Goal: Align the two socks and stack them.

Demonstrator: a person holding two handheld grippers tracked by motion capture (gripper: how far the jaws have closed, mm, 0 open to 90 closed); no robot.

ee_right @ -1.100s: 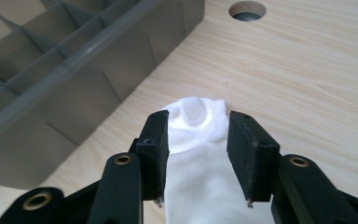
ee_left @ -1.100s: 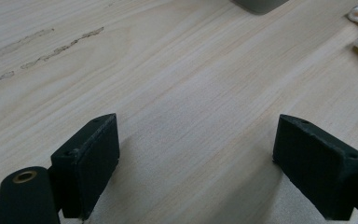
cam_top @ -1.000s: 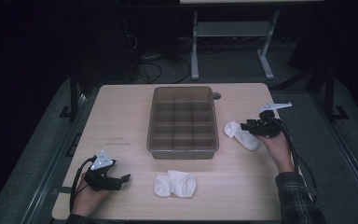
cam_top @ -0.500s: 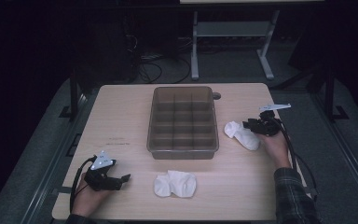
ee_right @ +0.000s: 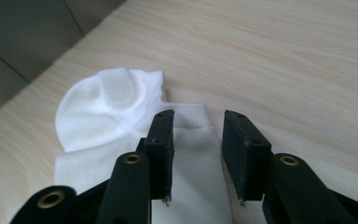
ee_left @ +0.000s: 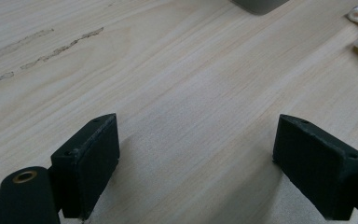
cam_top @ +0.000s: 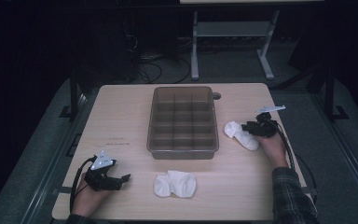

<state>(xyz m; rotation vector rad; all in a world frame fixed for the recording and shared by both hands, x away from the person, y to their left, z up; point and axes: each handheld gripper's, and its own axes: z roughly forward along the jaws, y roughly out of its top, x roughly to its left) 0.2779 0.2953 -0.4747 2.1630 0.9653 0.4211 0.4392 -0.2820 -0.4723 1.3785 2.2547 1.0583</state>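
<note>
My right gripper (ee_right: 196, 158), its jaws just closing and part-open astride the ribbed cuff of the soft, light white cotton sock (ee_right: 121, 116) (limp, so pinch the doubled cuff), beside the grey divided tray (cam_top: 182, 151).

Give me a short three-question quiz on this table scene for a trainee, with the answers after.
1. True or false: the right hand-held gripper has its jaws over a white sock.
2. How many socks lie on the table?
3. Multiple choice: between the left hand-held gripper's jaws is A) a sock, B) bare tabletop, C) the divided bin.

Key
1. True; the jaws straddle its cuff edge, though grip contact is unclear.
2. Two: that one and the front sock.
3. B.
</note>
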